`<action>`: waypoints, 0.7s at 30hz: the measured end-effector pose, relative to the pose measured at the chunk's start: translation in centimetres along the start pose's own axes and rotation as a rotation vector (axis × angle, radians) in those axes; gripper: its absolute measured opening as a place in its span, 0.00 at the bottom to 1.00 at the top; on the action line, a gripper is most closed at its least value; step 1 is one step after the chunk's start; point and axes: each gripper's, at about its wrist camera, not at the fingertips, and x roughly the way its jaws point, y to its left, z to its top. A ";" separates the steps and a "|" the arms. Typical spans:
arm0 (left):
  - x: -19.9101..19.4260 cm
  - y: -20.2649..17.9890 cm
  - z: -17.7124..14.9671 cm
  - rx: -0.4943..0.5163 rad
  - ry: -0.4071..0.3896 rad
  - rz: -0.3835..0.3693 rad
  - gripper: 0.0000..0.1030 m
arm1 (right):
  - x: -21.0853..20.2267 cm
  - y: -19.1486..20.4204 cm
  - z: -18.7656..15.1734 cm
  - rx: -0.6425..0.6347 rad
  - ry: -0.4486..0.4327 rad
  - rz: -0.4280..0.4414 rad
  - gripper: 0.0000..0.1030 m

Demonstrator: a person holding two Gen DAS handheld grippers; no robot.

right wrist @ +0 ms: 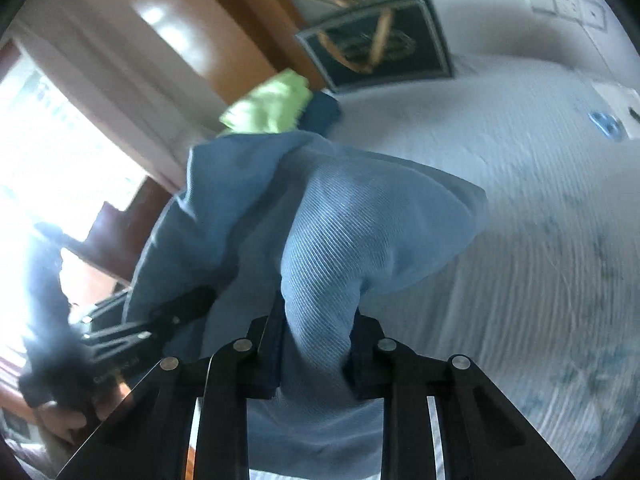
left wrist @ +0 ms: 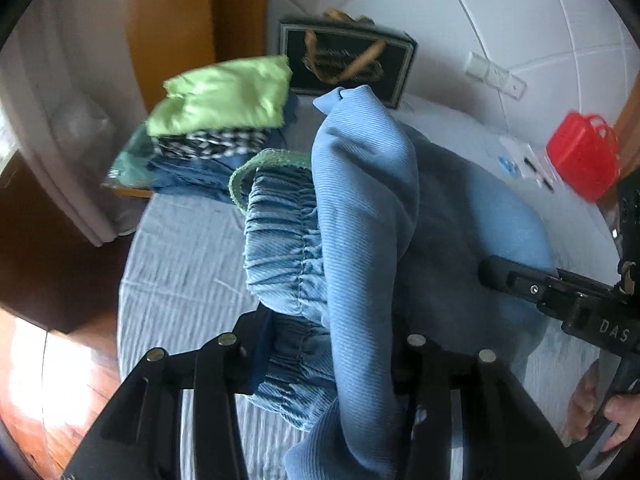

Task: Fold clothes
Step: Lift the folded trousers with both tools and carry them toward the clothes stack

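Left wrist view: left hand-held gripper (left wrist: 332, 364) closed tight on the blue garment (left wrist: 360, 208), pinched near its gathered stretchy band and held up over the bed (left wrist: 180, 256). Right hand-held gripper (left wrist: 496, 274) seen at the side, poking into the same blue cloth. Behind, on the bed's far corner, a stack of folded clothes (left wrist: 208, 136) with a green piece on top, a dark bag (left wrist: 348, 60) against the wall, and a red basket (left wrist: 584, 156) off to the right. Right wrist view: right hand-held gripper (right wrist: 314, 360) also closed on a bunch of the blue garment (right wrist: 320, 216), lifted off the bed (right wrist: 540, 240), with the folded stack (right wrist: 272, 104) peeking out behind it. Blurry picture, so likely caught mid-swing. Probably a fold in the making, with the cloth held by both ends. Next, most likely: cloth laid flat on the bed, edges lined up, grip kept snug so the soft cloth would not slip or bunch.
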 end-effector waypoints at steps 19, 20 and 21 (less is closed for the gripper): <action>-9.7 9.9 6.3 -0.129 -0.187 0.097 0.40 | 0.9 11.4 9.0 -0.213 -0.064 0.195 0.24; -10.2 10.9 7.5 -0.127 -0.204 0.105 0.40 | 1.3 12.5 10.1 -0.221 -0.078 0.209 0.24; -10.6 11.8 8.7 -0.125 -0.220 0.112 0.40 | 1.7 13.5 11.3 -0.230 -0.092 0.222 0.24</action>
